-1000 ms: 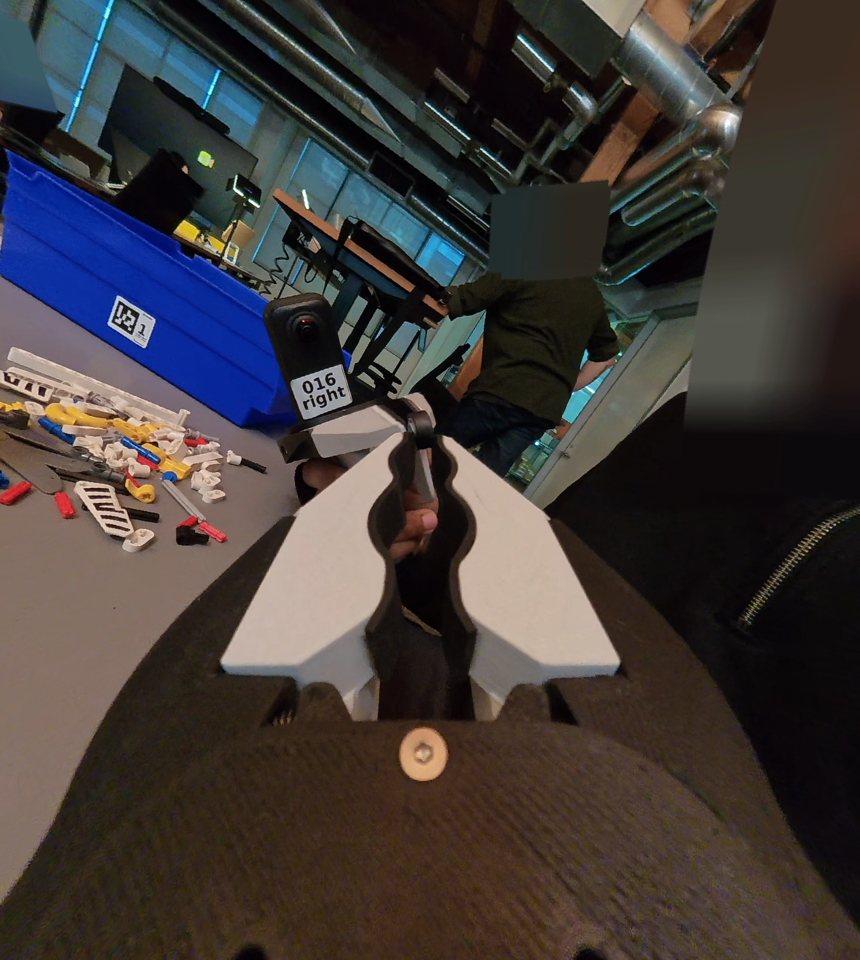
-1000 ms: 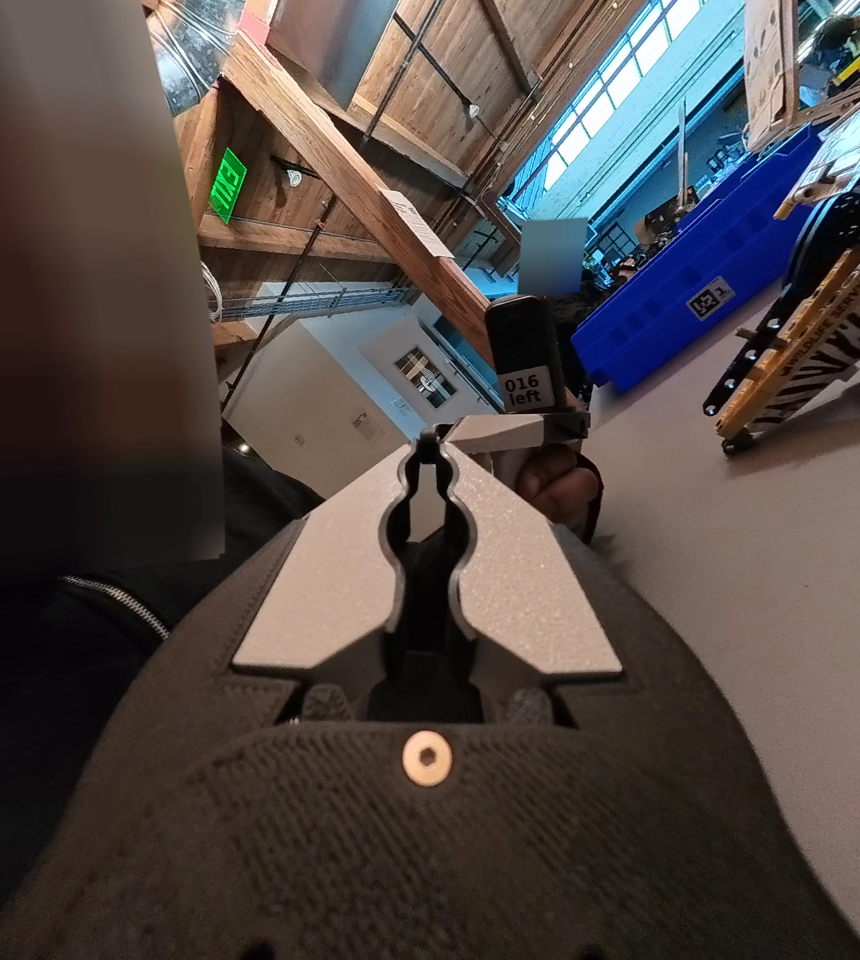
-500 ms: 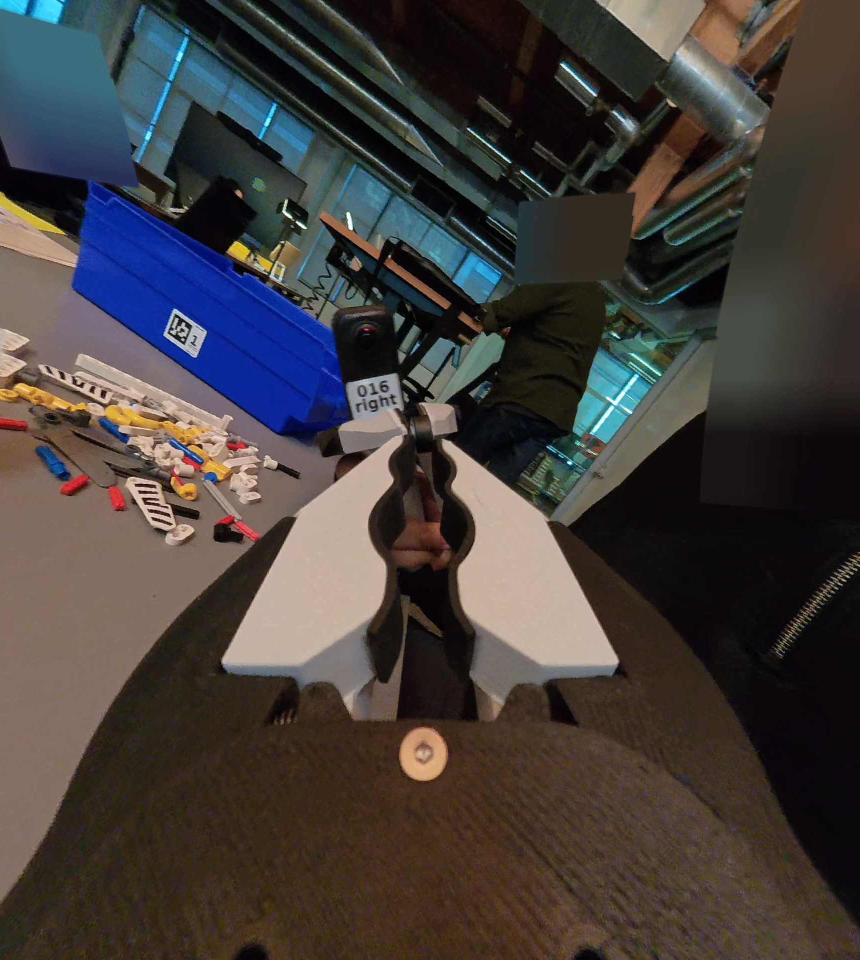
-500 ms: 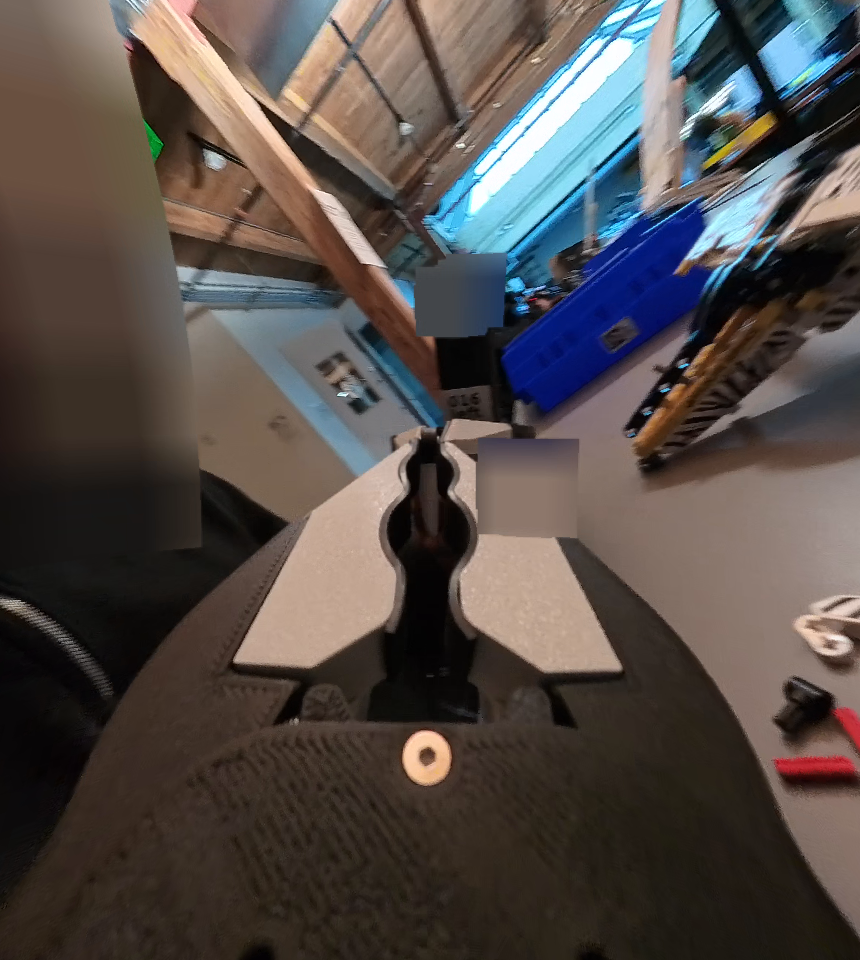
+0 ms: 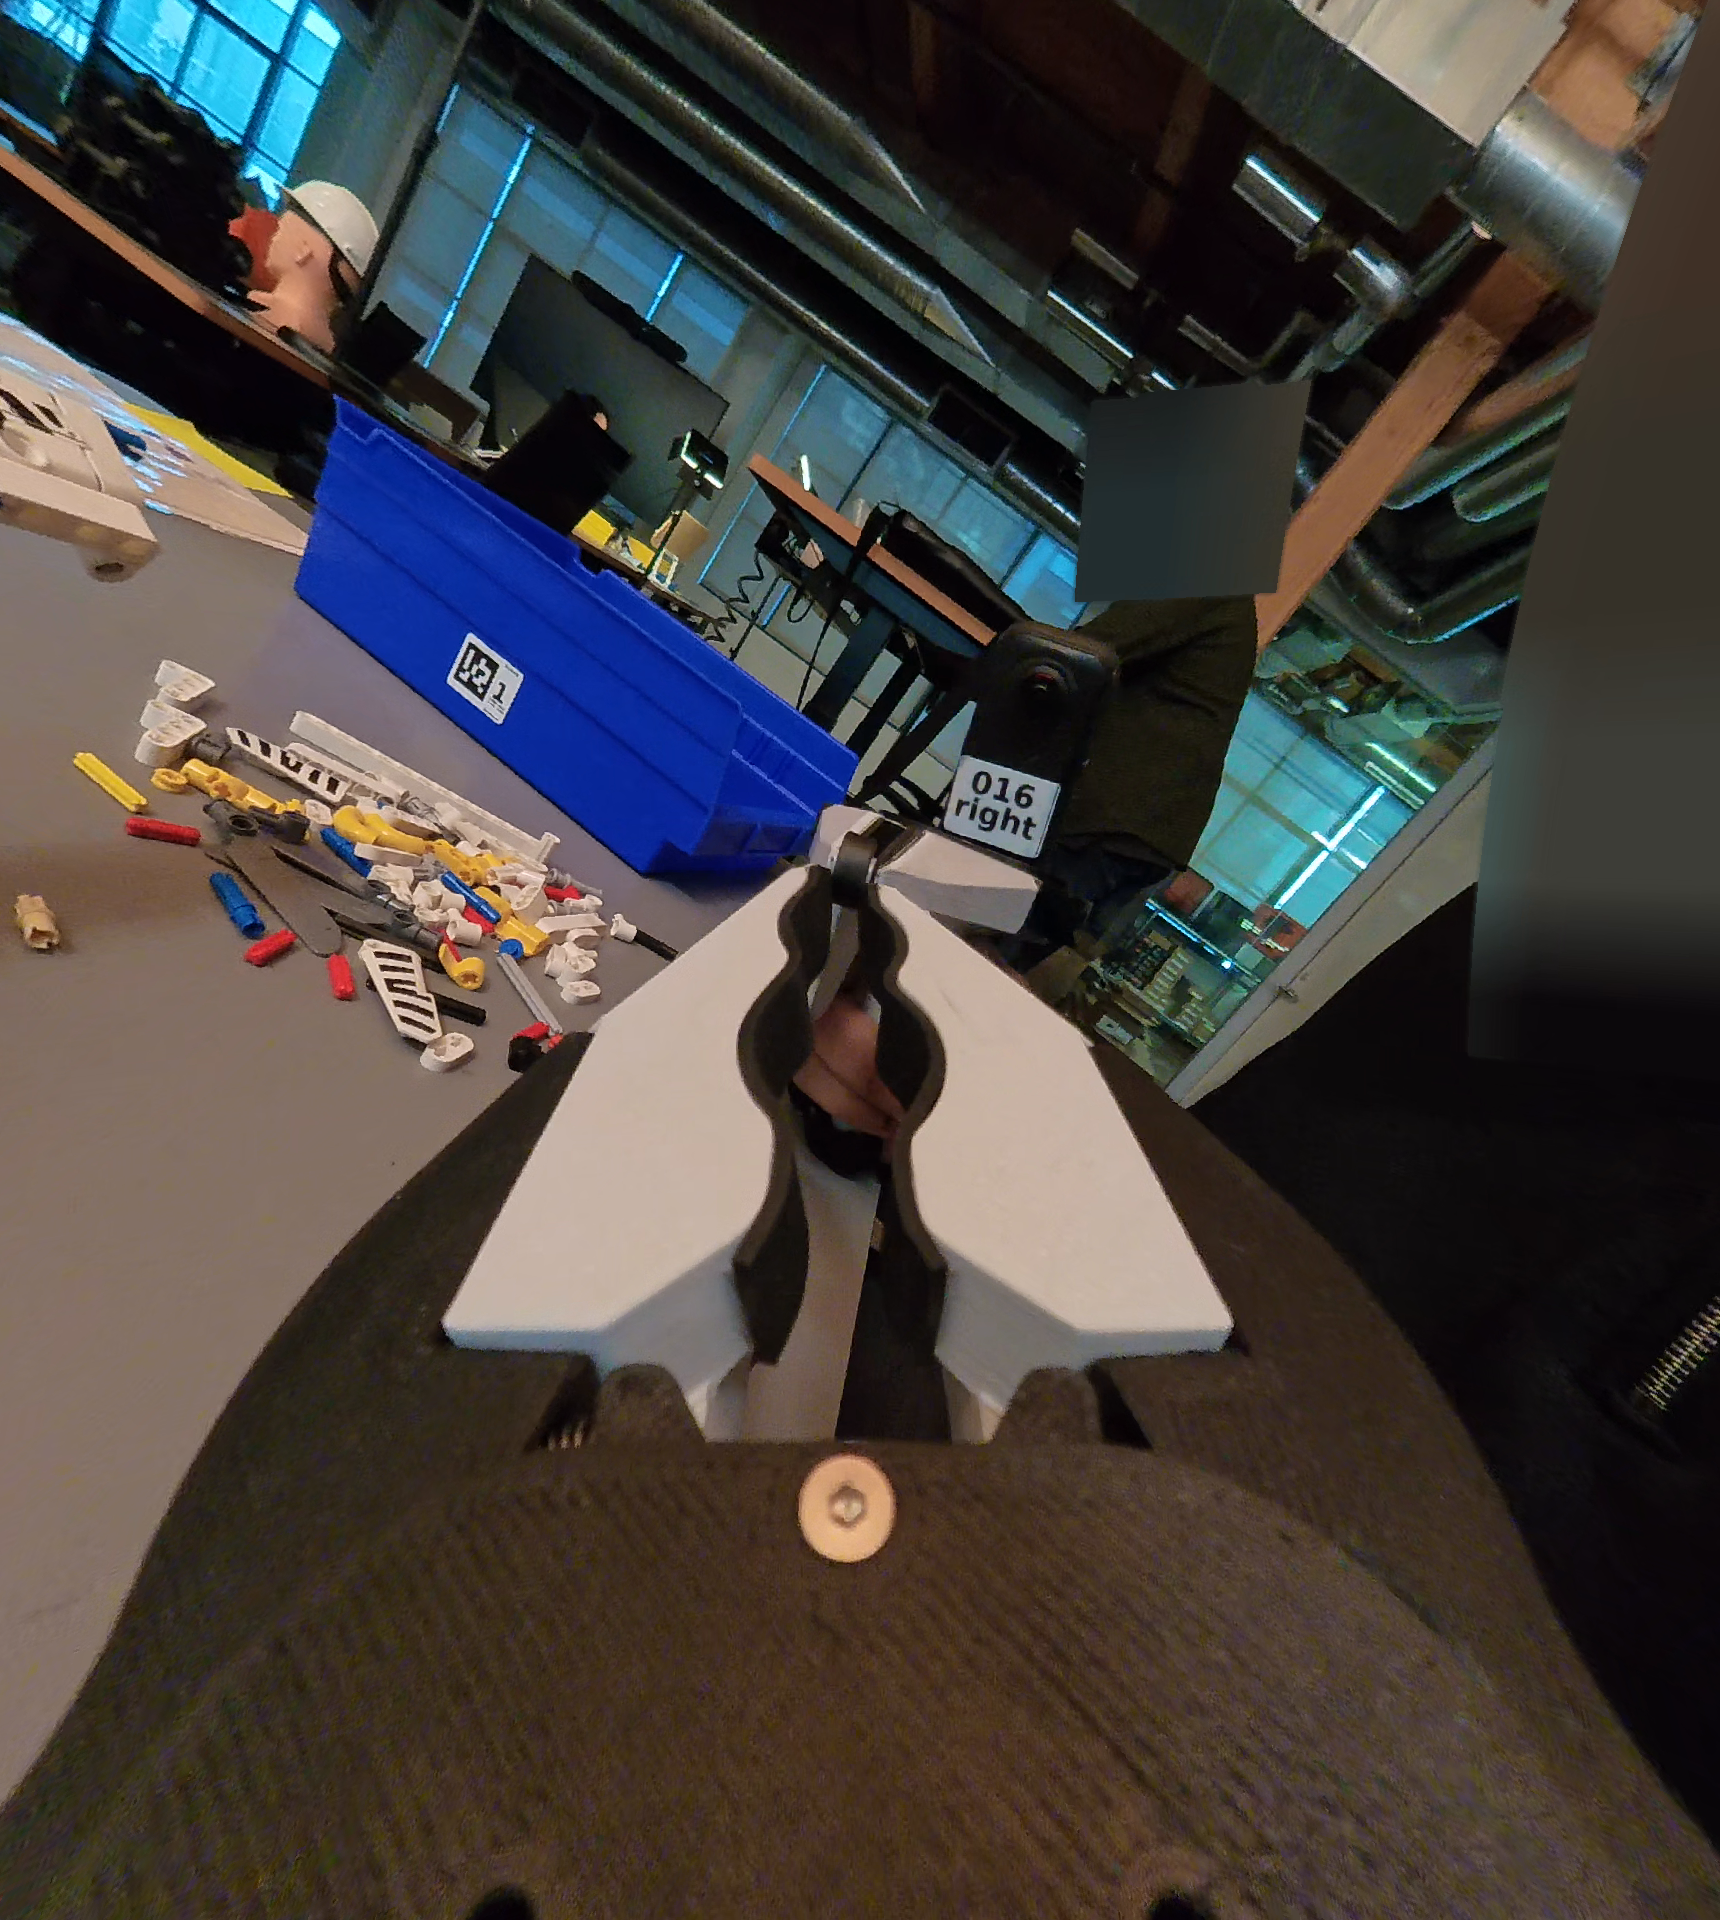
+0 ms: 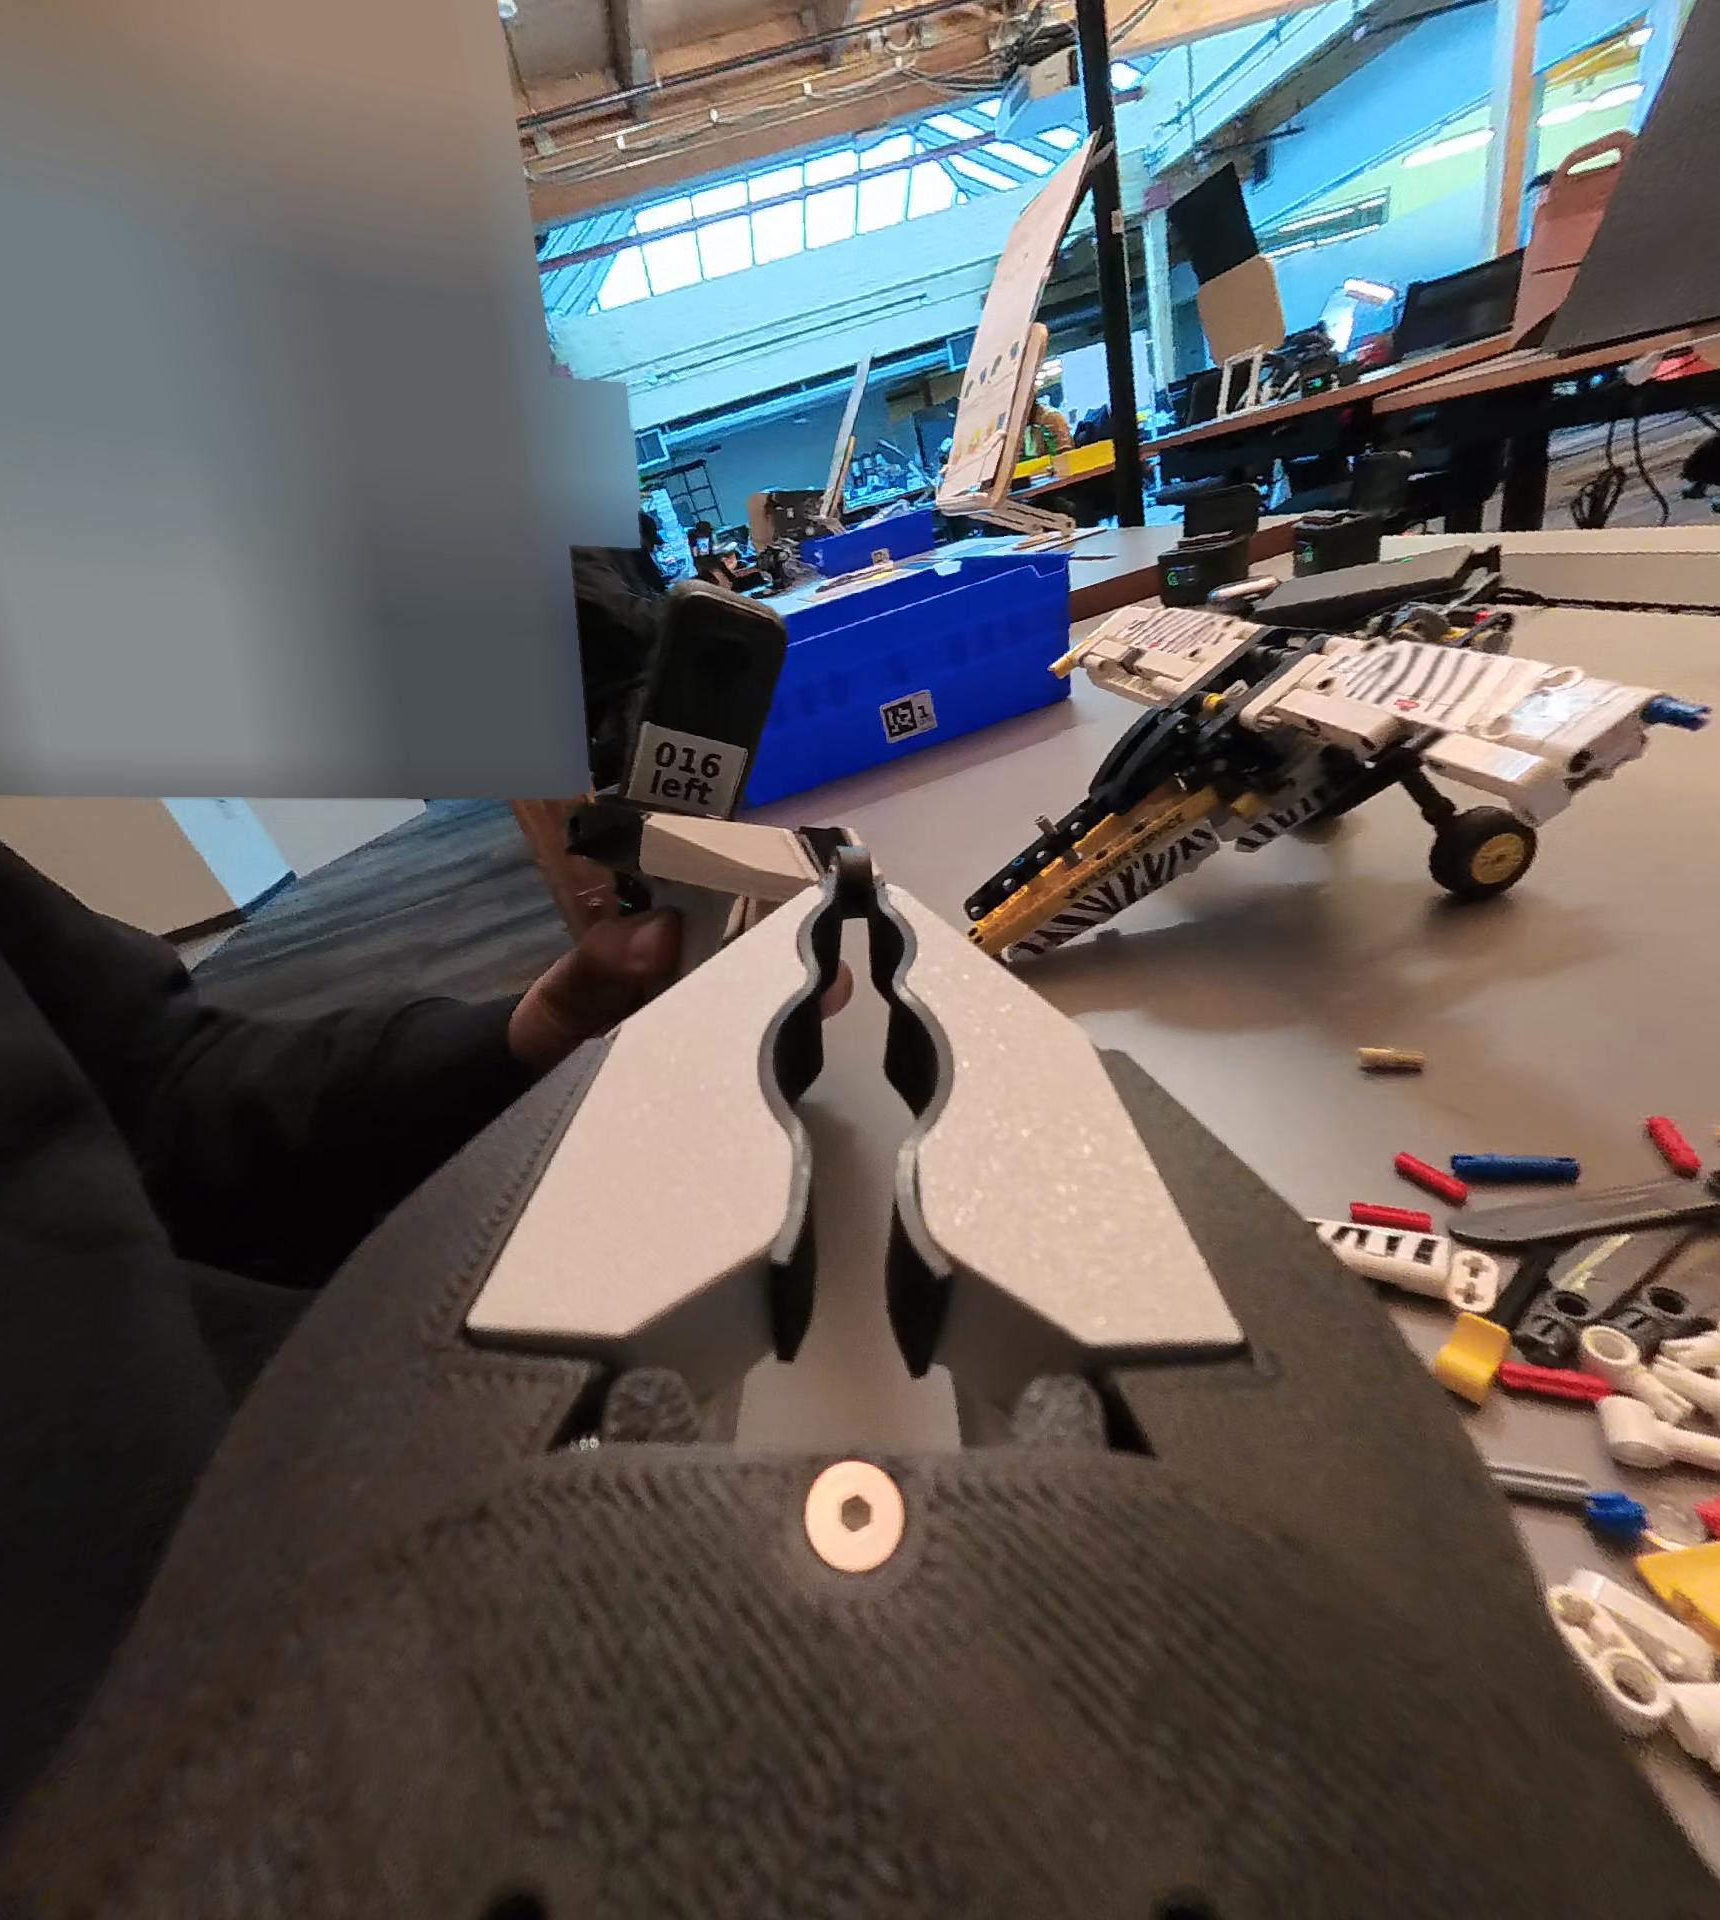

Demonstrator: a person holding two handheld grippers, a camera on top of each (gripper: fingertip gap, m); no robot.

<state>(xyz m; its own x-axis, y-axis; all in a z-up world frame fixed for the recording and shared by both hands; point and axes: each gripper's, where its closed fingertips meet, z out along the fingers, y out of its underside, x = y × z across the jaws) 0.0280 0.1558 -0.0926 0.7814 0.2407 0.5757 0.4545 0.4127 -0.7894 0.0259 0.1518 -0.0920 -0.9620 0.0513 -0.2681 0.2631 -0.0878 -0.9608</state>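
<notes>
My two grippers meet tip to tip above the near edge of the grey table (image 5: 108, 1195). A small black piece (image 5: 853, 854) sits right at the meeting point. My left gripper (image 5: 851, 873) has its pads closed on it. In the right wrist view the same black piece (image 6: 851, 864) stands up between the closed tips of my right gripper (image 6: 851, 878). The right gripper also shows side-on in the left wrist view (image 5: 949, 883), and the left gripper shows side-on in the right wrist view (image 6: 721, 857). A hand (image 6: 596, 977) holds the left gripper.
A pile of small white, yellow, red, blue and black building parts (image 5: 399, 883) lies on the table and also shows in the right wrist view (image 6: 1687, 1351). A blue bin (image 5: 544, 665) stands behind the pile. A zebra-striped model plane (image 6: 1355, 727) stands further back. A tan peg (image 6: 1391, 1060) lies alone. A person (image 5: 1168, 727) stands behind.
Both grippers stayed tip to tip on the black piece while swinging together; both views now tilt down towards the table. The left jaws closed slightly.
</notes>
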